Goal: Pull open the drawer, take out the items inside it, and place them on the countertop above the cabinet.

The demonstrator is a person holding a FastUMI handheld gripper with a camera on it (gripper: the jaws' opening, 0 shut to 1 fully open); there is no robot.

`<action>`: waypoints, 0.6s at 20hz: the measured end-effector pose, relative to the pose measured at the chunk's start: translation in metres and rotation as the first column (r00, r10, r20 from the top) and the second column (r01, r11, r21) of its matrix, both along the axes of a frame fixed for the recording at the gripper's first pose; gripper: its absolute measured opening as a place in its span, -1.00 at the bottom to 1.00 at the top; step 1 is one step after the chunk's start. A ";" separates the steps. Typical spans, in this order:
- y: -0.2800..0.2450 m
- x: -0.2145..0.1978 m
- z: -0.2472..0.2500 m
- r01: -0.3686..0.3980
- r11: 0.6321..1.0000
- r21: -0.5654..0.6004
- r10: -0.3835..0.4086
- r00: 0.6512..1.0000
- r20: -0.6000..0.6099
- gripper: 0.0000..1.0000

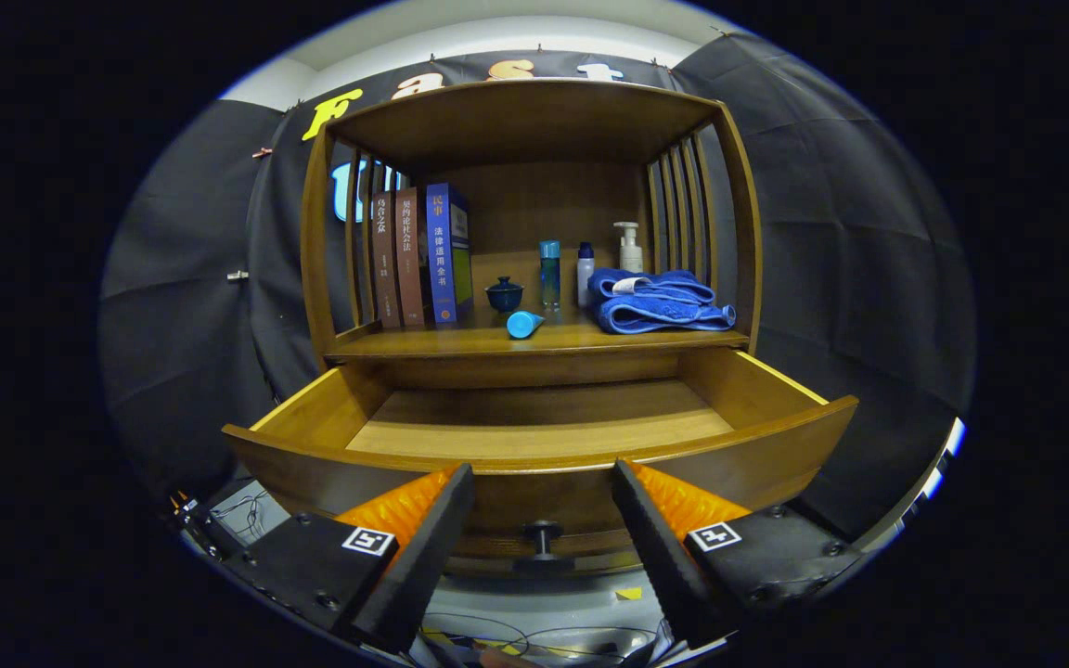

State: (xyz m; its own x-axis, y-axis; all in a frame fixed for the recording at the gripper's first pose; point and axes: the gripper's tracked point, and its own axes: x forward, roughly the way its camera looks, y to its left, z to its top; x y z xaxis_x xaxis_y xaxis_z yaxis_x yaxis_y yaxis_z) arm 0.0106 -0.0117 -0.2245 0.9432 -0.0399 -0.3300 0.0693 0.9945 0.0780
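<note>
Black cloth walls the booth behind a wooden cabinet (pixel 534 232). Nearest, the tool (pixel 544 482) hangs wide apart and holds nothing, its fingers (pixel 432 529) flanking the dark knob (pixel 542 536) on the drawer (pixel 534 436) front without touching it. Cables (pixel 497 640) lie on the floor below. Just beyond the fingers the drawer stands pulled out, its wooden bottom bare. Above it, on the surface (pixel 460 341), a light-blue tube (pixel 524 324) lies on its side near the front edge. Farther back stand three books (pixel 418 260) to the left, then a small dark lidded cup (pixel 504 294), a teal bottle (pixel 549 274), a white bottle (pixel 586 272) and a pump bottle (pixel 628 246). A folded blue towel (pixel 660 301) rests in front of the pump bottle.
</note>
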 end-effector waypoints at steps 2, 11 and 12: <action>0.000 0.017 0.000 0.003 1.000 0.005 -0.003 1.000 0.006 0.98; -0.002 0.095 -0.005 0.003 1.000 0.002 -0.003 1.000 -0.003 0.99; -0.002 0.103 -0.007 0.003 1.000 0.002 -0.003 1.000 -0.006 1.00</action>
